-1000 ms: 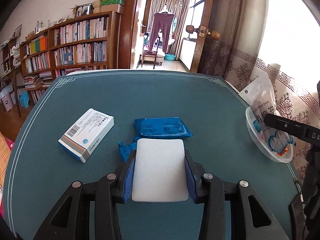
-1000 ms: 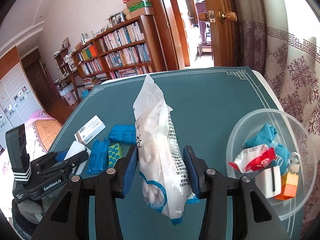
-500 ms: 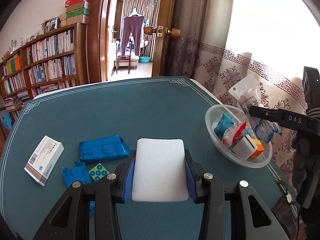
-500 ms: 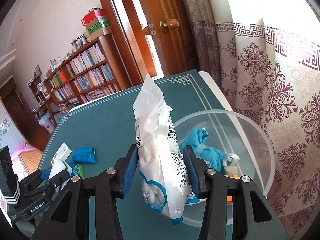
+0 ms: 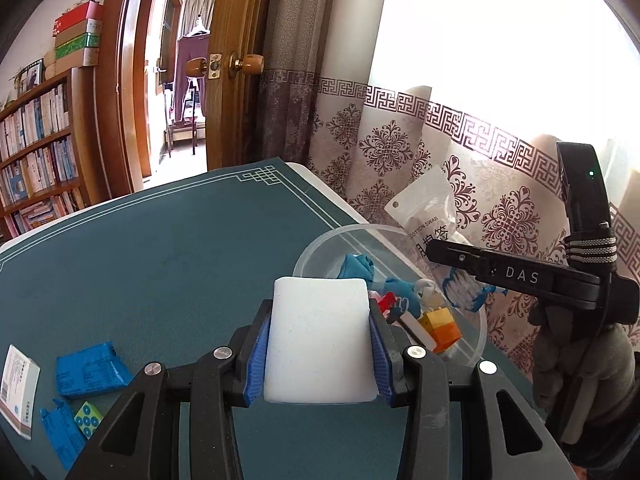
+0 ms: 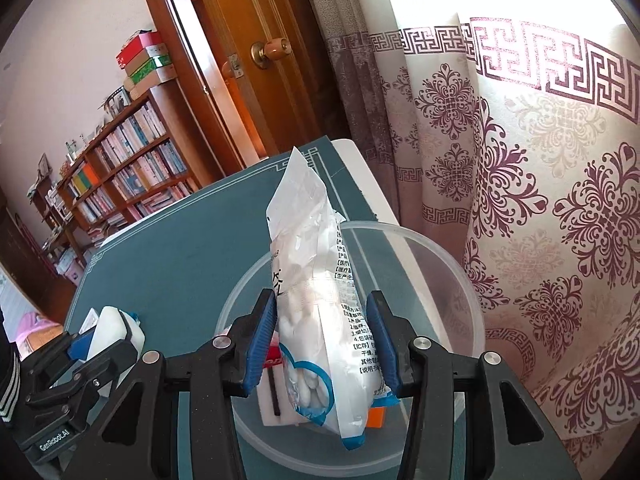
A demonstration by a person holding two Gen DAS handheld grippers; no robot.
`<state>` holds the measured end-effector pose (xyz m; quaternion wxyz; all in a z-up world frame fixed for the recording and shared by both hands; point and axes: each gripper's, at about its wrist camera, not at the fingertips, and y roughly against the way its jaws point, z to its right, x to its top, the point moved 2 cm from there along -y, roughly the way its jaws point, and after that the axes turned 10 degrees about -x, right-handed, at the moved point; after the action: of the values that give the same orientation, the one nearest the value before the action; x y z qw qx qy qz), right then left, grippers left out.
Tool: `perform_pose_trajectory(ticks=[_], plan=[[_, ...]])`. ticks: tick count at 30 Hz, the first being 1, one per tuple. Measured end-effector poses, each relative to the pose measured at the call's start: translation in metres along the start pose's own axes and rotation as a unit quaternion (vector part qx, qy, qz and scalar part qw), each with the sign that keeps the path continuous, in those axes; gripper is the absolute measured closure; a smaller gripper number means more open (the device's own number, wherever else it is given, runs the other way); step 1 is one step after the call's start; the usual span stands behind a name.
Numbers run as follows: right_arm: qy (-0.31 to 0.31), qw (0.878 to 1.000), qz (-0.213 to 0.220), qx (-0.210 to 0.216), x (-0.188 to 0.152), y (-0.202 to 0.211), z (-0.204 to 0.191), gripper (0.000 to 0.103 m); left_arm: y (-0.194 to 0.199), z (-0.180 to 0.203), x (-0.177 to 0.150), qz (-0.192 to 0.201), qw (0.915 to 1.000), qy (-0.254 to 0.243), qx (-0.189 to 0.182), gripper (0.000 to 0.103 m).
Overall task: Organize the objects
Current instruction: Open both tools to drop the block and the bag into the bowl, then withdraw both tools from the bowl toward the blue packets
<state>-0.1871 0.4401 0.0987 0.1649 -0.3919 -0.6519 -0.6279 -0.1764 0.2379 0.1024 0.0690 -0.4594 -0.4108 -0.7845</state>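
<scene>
My left gripper (image 5: 318,344) is shut on a white sponge block (image 5: 318,336), held above the green table just left of the clear plastic bowl (image 5: 320,245). The bowl holds a blue cloth (image 5: 358,266), an orange brick (image 5: 444,326) and other small items. My right gripper (image 6: 322,340) is shut on a bag of cotton swabs (image 6: 316,304), held upright over the bowl (image 6: 452,276). The bag also shows in the left wrist view (image 5: 430,208), and the left gripper with the sponge shows in the right wrist view (image 6: 114,330).
On the table's left lie blue packets (image 5: 90,368), a small green dotted box (image 5: 90,420) and a white medicine box (image 5: 16,388). The bowl sits by the table's right edge, next to patterned curtains (image 6: 540,200). A wooden door (image 5: 236,80) and bookshelves (image 5: 36,152) stand behind.
Both grippers have swung right toward the bowl. The bag now hangs over the bowl, and the sponge is beside the bowl's left rim. Both grips are unchanged.
</scene>
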Motion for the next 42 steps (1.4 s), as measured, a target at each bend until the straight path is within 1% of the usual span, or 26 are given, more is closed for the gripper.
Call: perform_pose_trajectory(ticks=[8, 13, 14, 16, 17, 18, 20, 23, 30, 31, 33, 36, 39, 42], plan=[[-0.021, 1.0, -0.004, -0.007, 0.005, -0.013, 0.019, 0.055, -0.04, 0.015, 0.021, -0.018, 0.9993, -0.006, -0.03, 0.057], [-0.026, 1.0, 0.003, -0.011, 0.01, -0.014, 0.026, 0.055, -0.055, 0.022, 0.028, -0.02, 0.9991, -0.015, -0.034, 0.055], [-0.028, 1.0, 0.004, -0.011, 0.01, -0.013, 0.028, 0.055, -0.056, 0.022, 0.028, -0.021, 0.999, -0.013, -0.036, 0.054], [-0.03, 0.999, 0.006, -0.012, 0.009, -0.011, 0.03, 0.055, -0.058, 0.022, 0.029, -0.022, 0.9989, -0.007, -0.041, 0.048], [-0.03, 0.999, 0.006, -0.012, 0.009, -0.01, 0.031, 0.055, -0.058, 0.021, 0.029, -0.021, 0.999, -0.004, -0.04, 0.042], [-0.031, 0.999, 0.006, -0.012, 0.008, -0.009, 0.031, 0.055, -0.058, 0.02, 0.028, -0.019, 0.999, -0.001, -0.04, 0.04], [-0.031, 0.999, 0.006, -0.012, 0.008, -0.007, 0.031, 0.054, -0.057, 0.018, 0.027, -0.018, 0.9991, 0.003, -0.038, 0.039], [-0.03, 0.999, 0.007, -0.009, 0.006, -0.003, 0.029, 0.047, -0.053, 0.017, 0.025, -0.017, 0.9992, 0.008, -0.035, 0.035], [-0.009, 1.0, 0.022, -0.002, -0.002, 0.027, 0.015, 0.042, -0.032, 0.018, 0.023, -0.002, 0.9995, 0.013, -0.03, 0.034], [-0.005, 1.0, 0.025, -0.002, -0.002, 0.031, 0.012, 0.042, -0.027, 0.019, 0.022, 0.001, 0.9995, 0.012, -0.028, 0.032], [0.001, 1.0, 0.03, 0.0, -0.004, 0.04, 0.008, 0.042, -0.018, 0.018, 0.021, 0.009, 0.9996, 0.012, -0.024, 0.023], [0.009, 0.999, 0.03, 0.006, -0.008, 0.048, 0.0, 0.04, -0.005, 0.017, 0.018, 0.017, 0.9996, 0.012, -0.019, 0.014], [0.022, 0.999, 0.028, 0.012, -0.013, 0.054, -0.01, 0.037, 0.008, 0.014, 0.014, 0.025, 0.9996, 0.01, -0.009, 0.01], [0.036, 0.999, 0.025, 0.02, -0.019, 0.06, -0.023, 0.037, 0.02, 0.007, 0.009, 0.031, 0.9994, 0.013, 0.001, 0.009]])
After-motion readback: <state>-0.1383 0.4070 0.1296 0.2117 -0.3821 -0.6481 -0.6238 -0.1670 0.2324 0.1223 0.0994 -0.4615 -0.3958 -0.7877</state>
